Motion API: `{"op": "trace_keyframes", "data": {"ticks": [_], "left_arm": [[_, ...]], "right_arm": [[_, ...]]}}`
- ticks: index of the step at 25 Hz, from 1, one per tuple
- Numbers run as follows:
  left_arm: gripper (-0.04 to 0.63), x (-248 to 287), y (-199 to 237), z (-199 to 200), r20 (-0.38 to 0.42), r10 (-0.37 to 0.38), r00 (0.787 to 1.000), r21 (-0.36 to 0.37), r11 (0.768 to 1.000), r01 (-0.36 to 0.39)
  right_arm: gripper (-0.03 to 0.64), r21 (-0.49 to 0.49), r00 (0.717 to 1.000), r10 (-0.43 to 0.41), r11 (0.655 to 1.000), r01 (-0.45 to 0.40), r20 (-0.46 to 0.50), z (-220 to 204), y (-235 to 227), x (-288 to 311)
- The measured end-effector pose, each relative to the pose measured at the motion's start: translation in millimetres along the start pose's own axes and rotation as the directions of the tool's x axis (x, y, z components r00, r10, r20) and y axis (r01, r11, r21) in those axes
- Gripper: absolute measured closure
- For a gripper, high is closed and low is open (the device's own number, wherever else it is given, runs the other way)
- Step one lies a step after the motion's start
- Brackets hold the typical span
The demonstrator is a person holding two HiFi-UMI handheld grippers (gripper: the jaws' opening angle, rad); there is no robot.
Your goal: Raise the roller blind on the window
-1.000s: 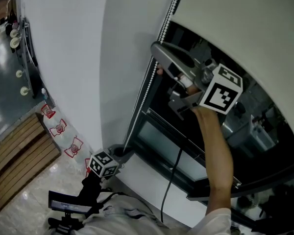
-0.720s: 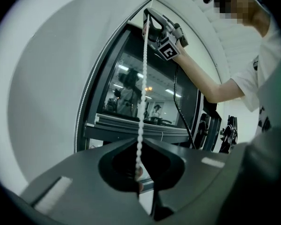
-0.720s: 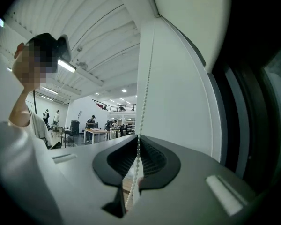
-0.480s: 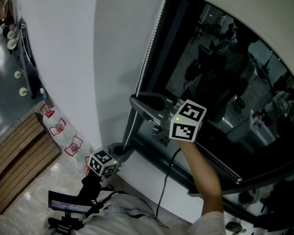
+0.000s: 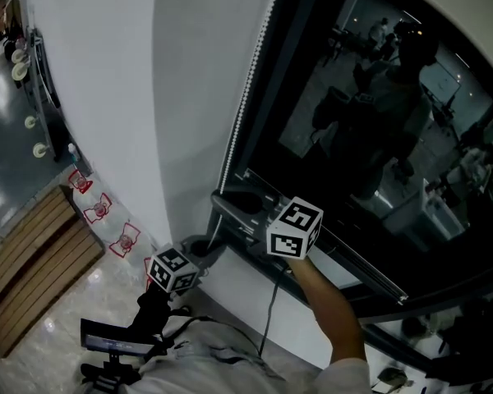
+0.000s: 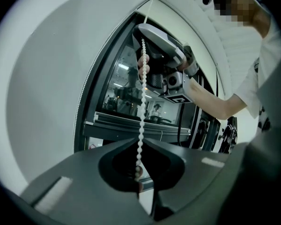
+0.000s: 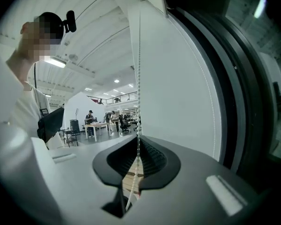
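Note:
The white roller blind shows only as a pale band at the top right, above the dark window glass. Its white bead chain hangs along the window's left frame. My right gripper is low, near the sill, and shut on the chain, which runs between its jaws. My left gripper sits just below it by the frame's corner. It is shut on the chain, which rises from its jaws to the right gripper.
A white wall stands left of the window. A black cable hangs below the sill. On the floor lie wooden slats and red-and-white markers. A black device sits near my body.
My right gripper has come down the chain from high on the window to just above the sill. The blind's lower edge has risen and bared more glass. The left gripper has stayed put.

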State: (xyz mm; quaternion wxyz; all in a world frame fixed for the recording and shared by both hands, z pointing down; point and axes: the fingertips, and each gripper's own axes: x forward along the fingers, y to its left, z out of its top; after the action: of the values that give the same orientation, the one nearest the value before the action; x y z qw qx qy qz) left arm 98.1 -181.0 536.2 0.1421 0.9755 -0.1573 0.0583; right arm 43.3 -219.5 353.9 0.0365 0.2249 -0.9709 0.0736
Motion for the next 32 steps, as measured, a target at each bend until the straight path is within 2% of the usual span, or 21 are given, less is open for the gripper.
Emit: {"op": "trace_keyframes", "data": {"ticks": [13,17,20,26,29,32], "left_arm": [[0.597,0,2,-2,-0.001,0.002,1.0,0.002,1.0,-0.002],[0.597,2,2,-13,-0.052,0.012,0.999,0.015,1.0,-0.011],[0.597,3,0,-13,-0.039,0.003,0.999,-0.003,1.0,-0.003],[0.597,2,2,-5,-0.019,0.003,1.0,0.008,1.0,-0.003],[0.597,2,2,-5,-0.022,0.005,1.0,0.008,1.0,-0.005],[0.597,2,3,-5,-0.024,0.007,1.0,0.008,1.0,-0.006]], "right_arm": [[0.601,0.073,0.988,-0.016,0.997,0.028,-0.156,-101,-2,15],[0.6,0.139,0.984,-0.031,0.989,0.056,-0.175,-132,-6,13],[0.6,0.167,0.989,-0.039,0.984,0.064,-0.146,-128,-9,8],[0.595,0.106,0.992,0.011,0.994,0.003,-0.127,-117,2,8],[0.525,0.108,0.998,0.026,0.994,-0.02,-0.057,-94,2,6],[0.511,0.094,1.0,0.022,0.995,-0.023,0.007,-59,-4,2]]}}
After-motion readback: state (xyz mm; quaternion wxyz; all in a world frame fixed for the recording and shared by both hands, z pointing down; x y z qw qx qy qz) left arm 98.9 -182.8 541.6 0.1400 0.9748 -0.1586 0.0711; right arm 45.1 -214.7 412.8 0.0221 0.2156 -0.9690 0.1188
